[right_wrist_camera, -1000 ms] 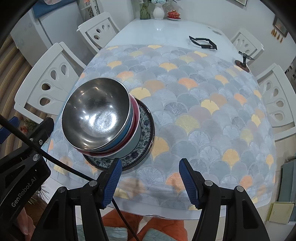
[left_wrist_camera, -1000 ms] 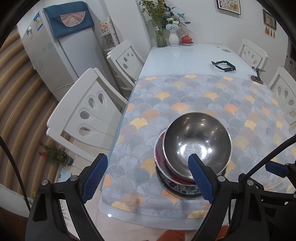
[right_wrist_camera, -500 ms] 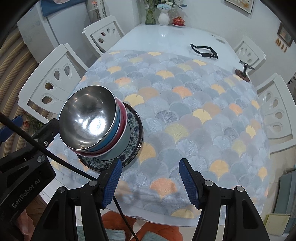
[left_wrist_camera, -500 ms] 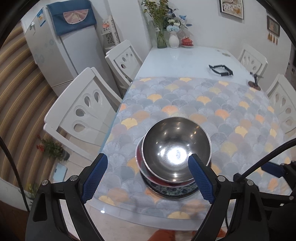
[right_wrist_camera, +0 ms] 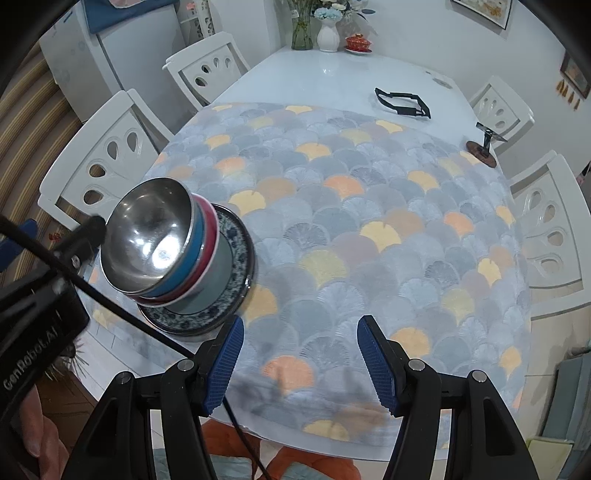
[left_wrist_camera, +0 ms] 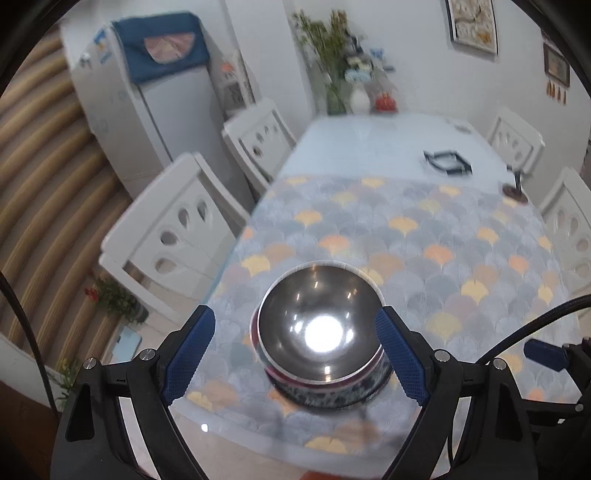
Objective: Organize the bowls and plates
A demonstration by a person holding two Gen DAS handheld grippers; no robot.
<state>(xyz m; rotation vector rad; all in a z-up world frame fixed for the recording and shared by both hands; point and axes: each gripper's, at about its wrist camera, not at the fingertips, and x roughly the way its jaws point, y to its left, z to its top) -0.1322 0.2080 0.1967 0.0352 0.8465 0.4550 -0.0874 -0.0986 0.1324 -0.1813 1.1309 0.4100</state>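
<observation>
A: Status? Near to far pls.

B: Nearest: both grippers. Left gripper (left_wrist_camera: 293, 352) is seen w/ jaws spread wide, nothing pressed by the pads; the stack is framed between them in its own view but isn't touched. Right gripper (right_wrist_camera: 299, 363) has jaws parted too, nothing between them but cloth.

A: And the dishes?

B: One stack, near the front-left corner of the patterned tablecloth (right_wrist_camera: 369, 229). Top: steel bowl (right_wrist_camera: 147, 236). Under it a blue bowl (right_wrist_camera: 195, 240), then a red-rimmed bowl (right_wrist_camera: 208, 230), nested. All of it is carried by a blue-and-white plate (right_wrist_camera: 240, 251). Whether a 2nd plate lies under that one can't be told.

A: Count?

B: Bowls: 3 seen. Plates: 1 for sure. No loose dishes are seen elsewhere on the cloth.

A: So done?

B: Judged nearly done, maybe fully: everything is gathered, nothing left to be picked up as far as is shown. Stack leans a bit in the right wrist view, though fisheye may be to blame.

A: Farther back?

B: Bare white table (right_wrist_camera: 332, 74) beyond the cloth: 1 black strap-like item (right_wrist_camera: 402, 101), 1 small stand (right_wrist_camera: 484, 147). At the far end: 2 vases w/ flowers (right_wrist_camera: 316, 33), 1 small red lidded pot (right_wrist_camera: 358, 40). White chairs (right_wrist_camera: 107, 155) around: 4 counted.
</observation>
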